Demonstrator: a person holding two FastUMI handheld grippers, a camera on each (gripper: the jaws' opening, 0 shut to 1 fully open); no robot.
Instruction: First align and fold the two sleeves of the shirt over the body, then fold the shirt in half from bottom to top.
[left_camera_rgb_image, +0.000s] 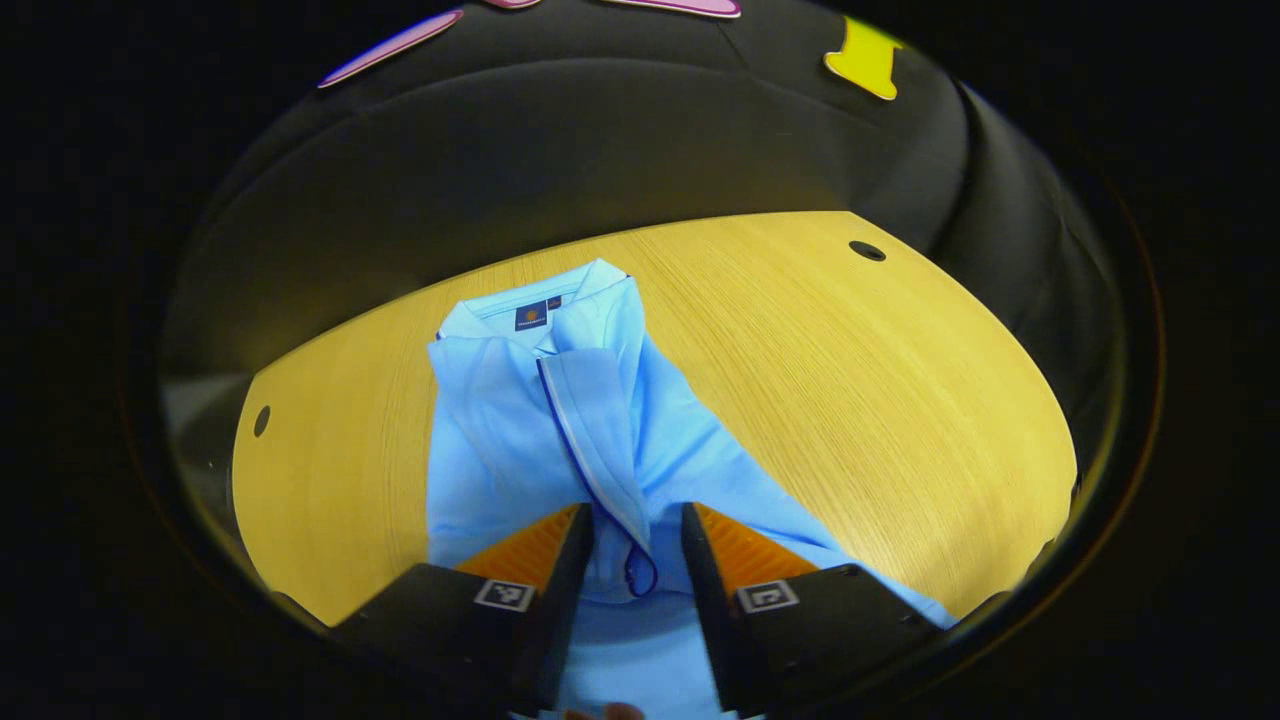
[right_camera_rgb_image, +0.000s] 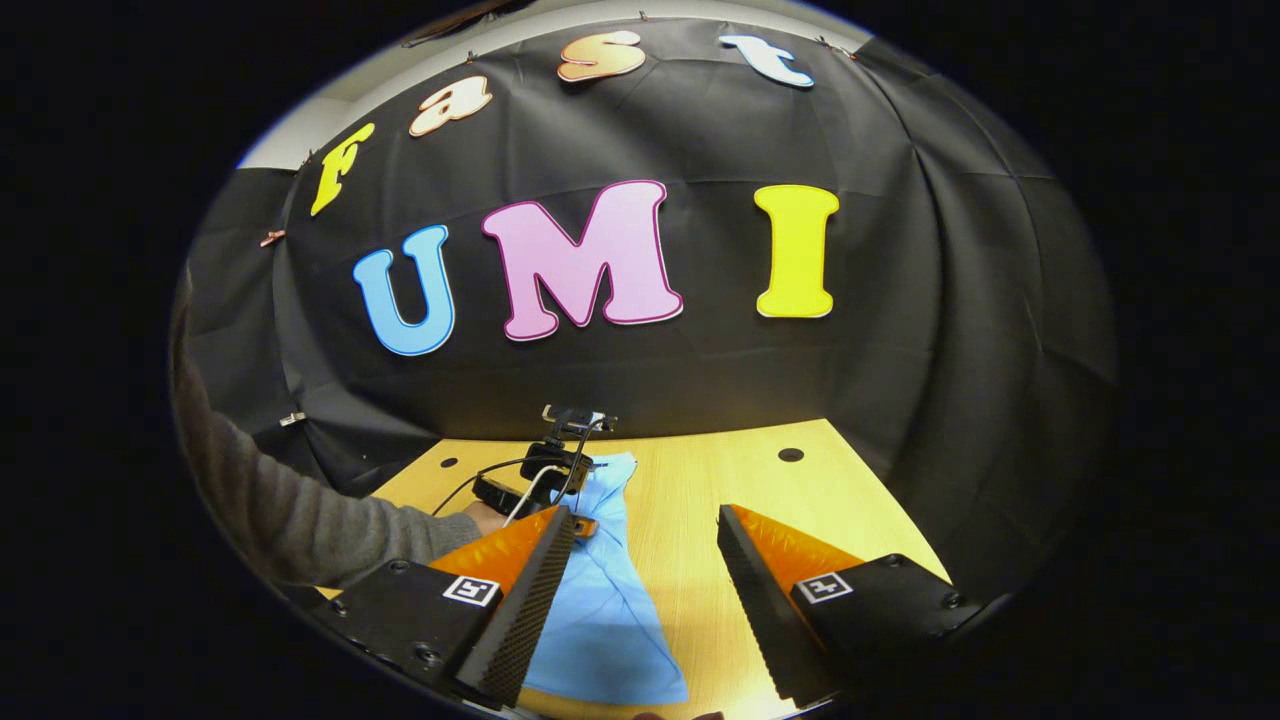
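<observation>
A pale wooden table (left_camera_rgb_image: 850, 380) stands before the black cloth wall, carrying a light blue polo shirt (left_camera_rgb_image: 500, 440), collar toward the wall. In the left gripper view the left claw (left_camera_rgb_image: 637, 535) stands partly open astride a folded sleeve (left_camera_rgb_image: 600, 440) with dark piping; whether the fingers press the fabric cannot be told. The shirt's lower part is cut off below. In the right gripper view the right claw (right_camera_rgb_image: 645, 550) hangs wide open and empty above the shirt; a grey-sleeved arm (right_camera_rgb_image: 290, 520) holds the other gripper, half hidden.
</observation>
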